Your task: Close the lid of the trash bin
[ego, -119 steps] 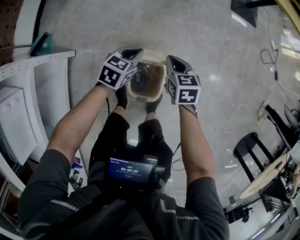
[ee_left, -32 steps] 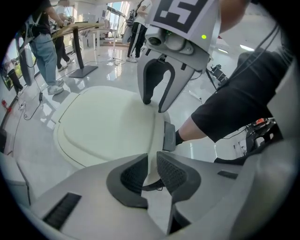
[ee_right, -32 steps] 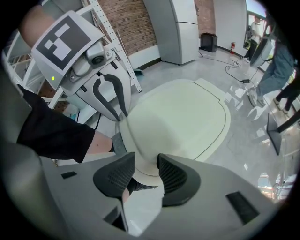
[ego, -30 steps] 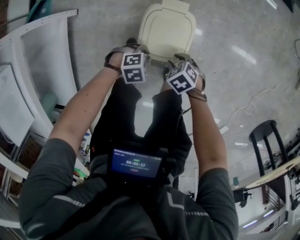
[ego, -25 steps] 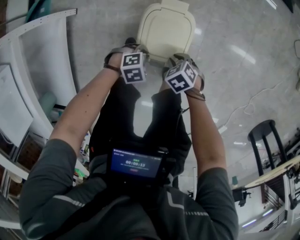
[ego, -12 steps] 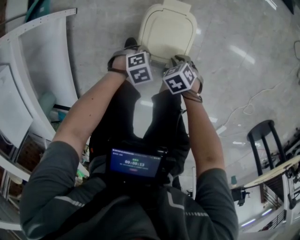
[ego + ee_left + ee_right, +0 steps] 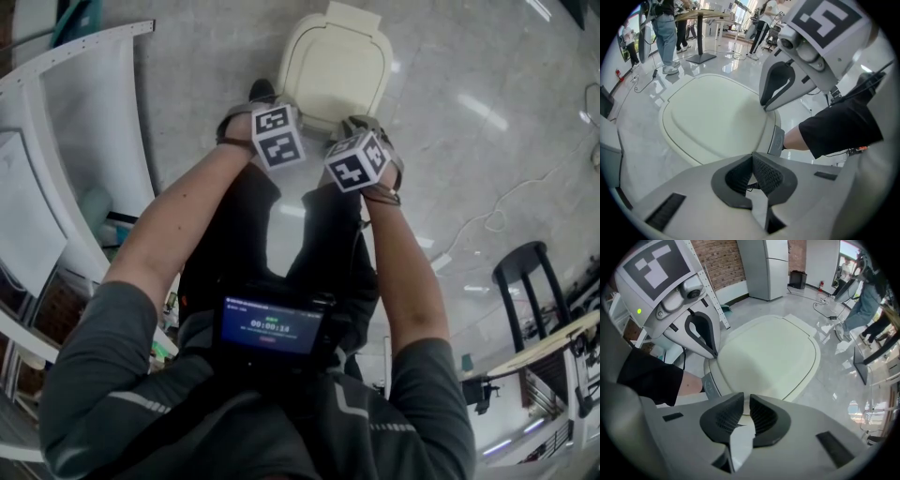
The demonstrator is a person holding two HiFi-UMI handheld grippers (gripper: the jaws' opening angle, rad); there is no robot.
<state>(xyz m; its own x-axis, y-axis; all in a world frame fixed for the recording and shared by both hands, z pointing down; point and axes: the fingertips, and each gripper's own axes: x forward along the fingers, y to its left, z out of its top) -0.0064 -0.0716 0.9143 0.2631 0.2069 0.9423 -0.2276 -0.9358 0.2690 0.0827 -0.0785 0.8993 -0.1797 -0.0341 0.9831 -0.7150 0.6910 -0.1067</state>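
Note:
The cream trash bin's lid [image 7: 335, 64] lies flat and closed on the bin, on the floor in front of my feet. Both grippers hang just above the bin's near edge and point steeply down. My left gripper [image 7: 752, 159] is shut, its pads meeting with nothing between them. It shows in the head view under its marker cube [image 7: 277, 136]. My right gripper [image 7: 746, 411] is closing. A narrow gap remains between its pads, and nothing is in it. Neither gripper touches the lid [image 7: 712, 117]. A grey panel [image 7: 708, 385] sits on the bin's front.
A white curved counter [image 7: 84, 141] runs along the left. A black stool [image 7: 525, 281] and floor cables [image 7: 506, 206] lie to the right. People stand beyond the bin [image 7: 665, 28]. A tall grey cabinet [image 7: 766, 266] stands against a brick wall. My legs are right behind the bin.
In the earliest frame the bin stood open with both grippers at its rim; now the lid is down. Over the last second the left marker cube rolled and shifted slightly right.

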